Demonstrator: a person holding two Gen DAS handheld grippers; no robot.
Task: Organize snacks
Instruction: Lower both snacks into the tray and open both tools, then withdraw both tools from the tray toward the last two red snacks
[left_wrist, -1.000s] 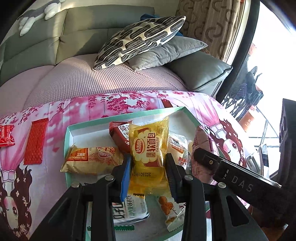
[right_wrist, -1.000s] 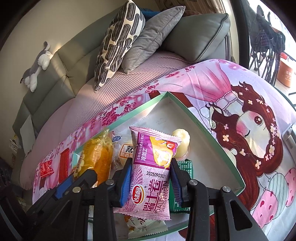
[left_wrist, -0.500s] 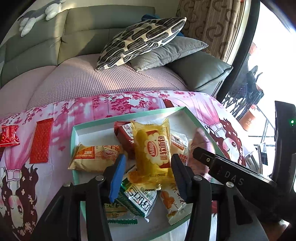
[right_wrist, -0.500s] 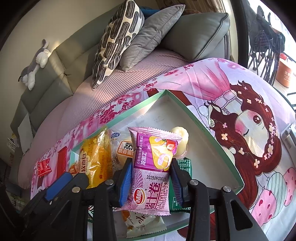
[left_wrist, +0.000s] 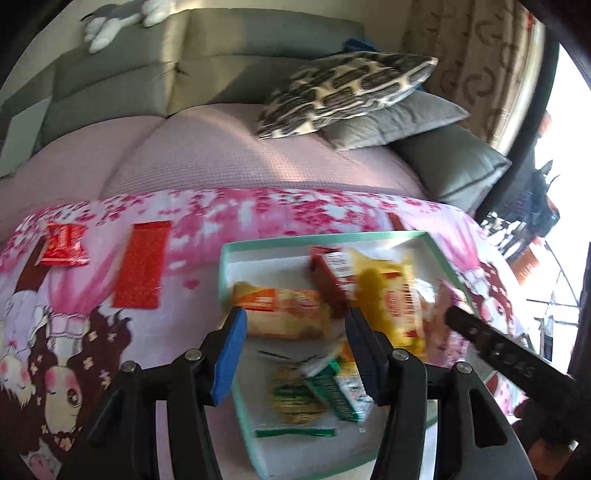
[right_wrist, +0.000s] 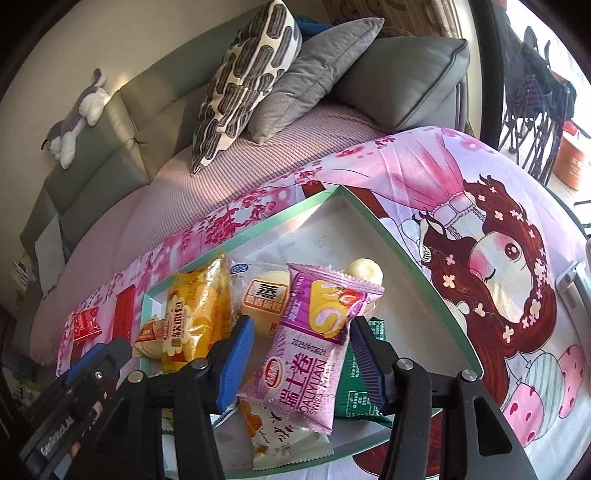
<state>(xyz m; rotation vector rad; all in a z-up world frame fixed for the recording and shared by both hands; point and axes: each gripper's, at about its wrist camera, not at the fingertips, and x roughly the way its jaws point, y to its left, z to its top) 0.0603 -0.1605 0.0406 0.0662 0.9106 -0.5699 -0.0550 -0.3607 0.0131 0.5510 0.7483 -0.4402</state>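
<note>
Both grippers hang over the same shallow green-rimmed tray (right_wrist: 391, 240) of snacks, each with its blue-padded jaws parted and having just been opening. Between the pads of the right gripper (right_wrist: 301, 363) lies the purple Swiss roll packet (right_wrist: 314, 350), propped on the pile; a gap shows at the left pad, while the right pad sits at the packet's edge, so I cannot tell whether it touches. Nothing sits clamped in the left gripper (left_wrist: 293, 360); through its open jaws I see only an orange packet (left_wrist: 284, 310) and green wrappers (left_wrist: 332, 391) lying below in the tray.

Largest behind everything is the grey sofa (right_wrist: 122, 122) with its pinkish quilted seat cover, then the pink cartoon-printed cloth (right_wrist: 498, 258) that carries the tray. Only the right wrist view gives the snacks sharply: the yellow soft-bread packet (right_wrist: 195, 314) lying at the tray's left side, a pale steamed-cake packet (right_wrist: 266, 299) beside it, a dark green packet (right_wrist: 360, 384) under the purple one. Its companion view is motion-blurred, yet it alone shows clearly the two red packets (left_wrist: 142, 266) lying on the cloth outside the tray, well to its left, and the patterned curtain (left_wrist: 472, 59) by the bright window.

Patterned pillow (right_wrist: 247, 74) leans on a grey one (right_wrist: 317, 70); a small plush toy (right_wrist: 79, 110) sits on the sofa back.
</note>
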